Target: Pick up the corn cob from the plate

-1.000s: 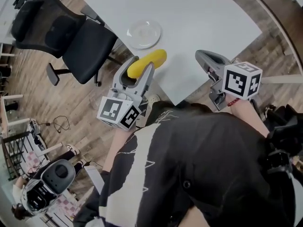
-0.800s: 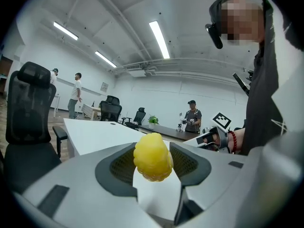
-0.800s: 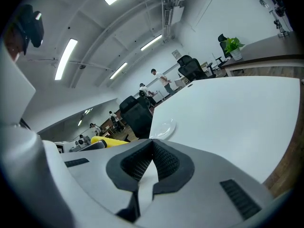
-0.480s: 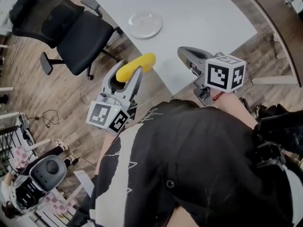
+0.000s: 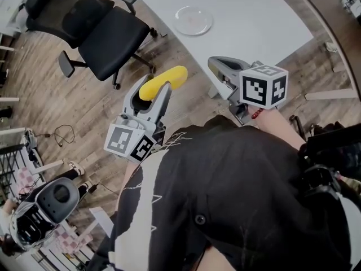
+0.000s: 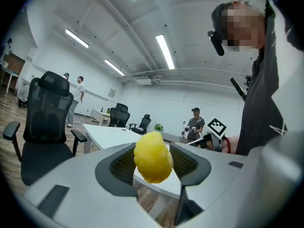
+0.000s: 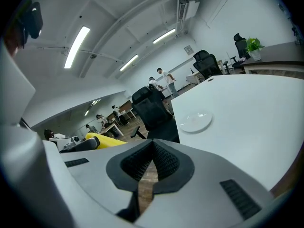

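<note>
Yellow corn cob [image 5: 175,75] gripped by left tool [image 5: 158,83], plate [image 5: 193,20] well apart.

Lit brightly and evenly by ceiling strip lights [image 6: 164,51] high above the white table [image 5: 265,16]; only faint shadows. Bent hard by fisheye, darkened at corners. Slightly soft on the corn cob [image 6: 153,156].

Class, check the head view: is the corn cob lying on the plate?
No, the corn cob is clamped in the left gripper over the floor, away from the plate on the table.
</note>
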